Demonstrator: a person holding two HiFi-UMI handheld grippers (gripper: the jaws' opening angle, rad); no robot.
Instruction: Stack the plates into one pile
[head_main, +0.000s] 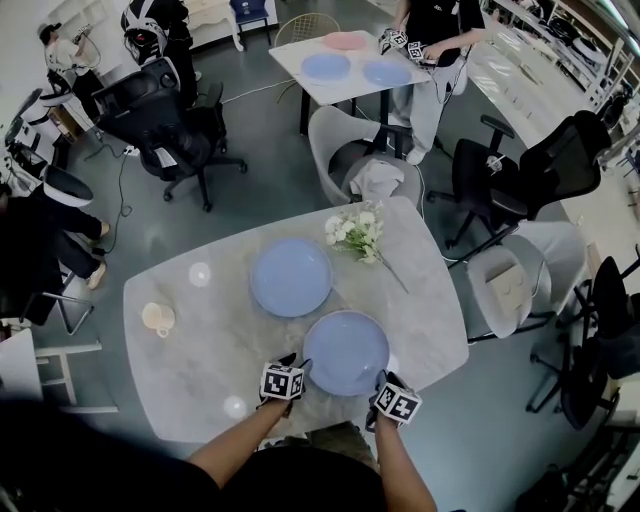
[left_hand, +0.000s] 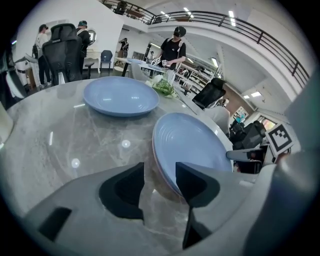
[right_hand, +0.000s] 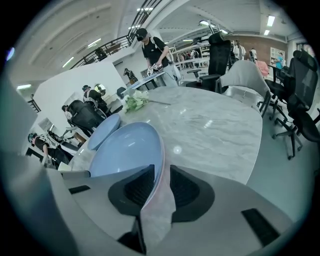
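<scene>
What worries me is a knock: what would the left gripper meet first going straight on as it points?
The nearer blue plate: its rim stands between the open jaws of the left gripper, so it would probably push the plate at once.

Grey veined stone-look table (head_main: 200, 350) polished and glinting, centre plate (head_main: 290, 277) smooth glossy blue glaze, lower plate (head_main: 346, 352) glossy too, faintly ringed, left gripper (left_hand: 160, 182) matt grey plastic, right gripper (right_hand: 156, 187) with dark ribbed pads

A grey marble table (head_main: 200, 350) holds a far blue plate (head_main: 291, 277) mid-table, a near blue plate (head_main: 346, 352) by its front edge, white flowers (head_main: 357, 232) and a beige cup (head_main: 158, 318).
</scene>
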